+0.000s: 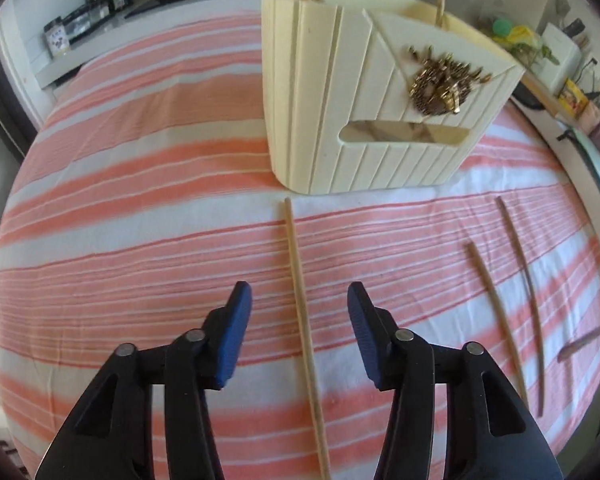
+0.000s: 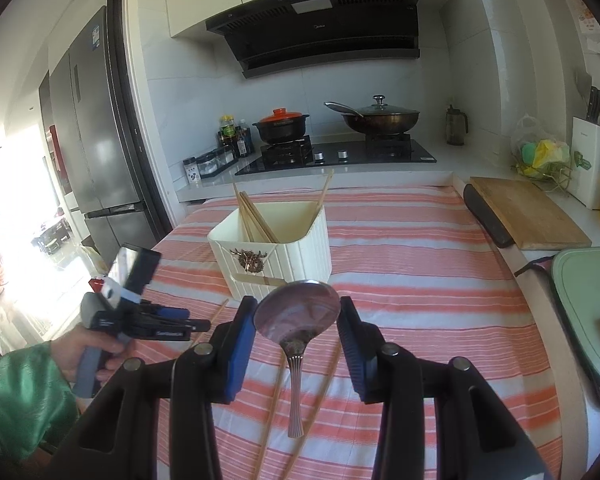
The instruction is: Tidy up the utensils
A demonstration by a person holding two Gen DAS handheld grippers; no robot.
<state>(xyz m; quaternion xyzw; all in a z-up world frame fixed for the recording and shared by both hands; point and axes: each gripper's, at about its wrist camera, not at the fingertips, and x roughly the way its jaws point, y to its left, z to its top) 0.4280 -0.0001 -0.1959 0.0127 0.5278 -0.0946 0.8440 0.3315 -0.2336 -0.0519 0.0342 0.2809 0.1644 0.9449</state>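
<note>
Nearest the left claw [image 1: 300, 334], a long pale wooden chopstick [image 1: 305, 336] lies lengthwise on the red-and-white striped cloth [image 1: 140, 240] of the counter, running between the two blue-padded fingers, which are spread wide on either side of it and hold nothing. The claw hangs low and tilted down over the cloth, lined up with the stick. In the right wrist view, the right claw [image 2: 298, 330] is likewise wide open; a silver metal spoon [image 2: 298, 320] shows between its fingers, bowl toward the box, but neither pad touches it, and I cannot tell whether it rests on the cloth. This claw is held higher and more level. The person's left hand [image 2: 88, 354], green-sleeved, grips its tool off to the left.

Further out on the right lie two darker thin chopsticks [image 1: 518, 308], well apart from the first. Beyond stands the cream ribbed plastic utensil box [image 1: 364, 92], with a gold ornament [image 1: 440, 80] on its face and several chopsticks already standing inside.

The risks, as I judge them: the thin round stick could roll or pivot away if the left pads close off-centre, or the pads could snag the soft cloth and drag it, shifting the other sticks. Gripped near one end, the stick may swing and hit the box rim rather than drop in. The smooth spoon could slip likewise.
</note>
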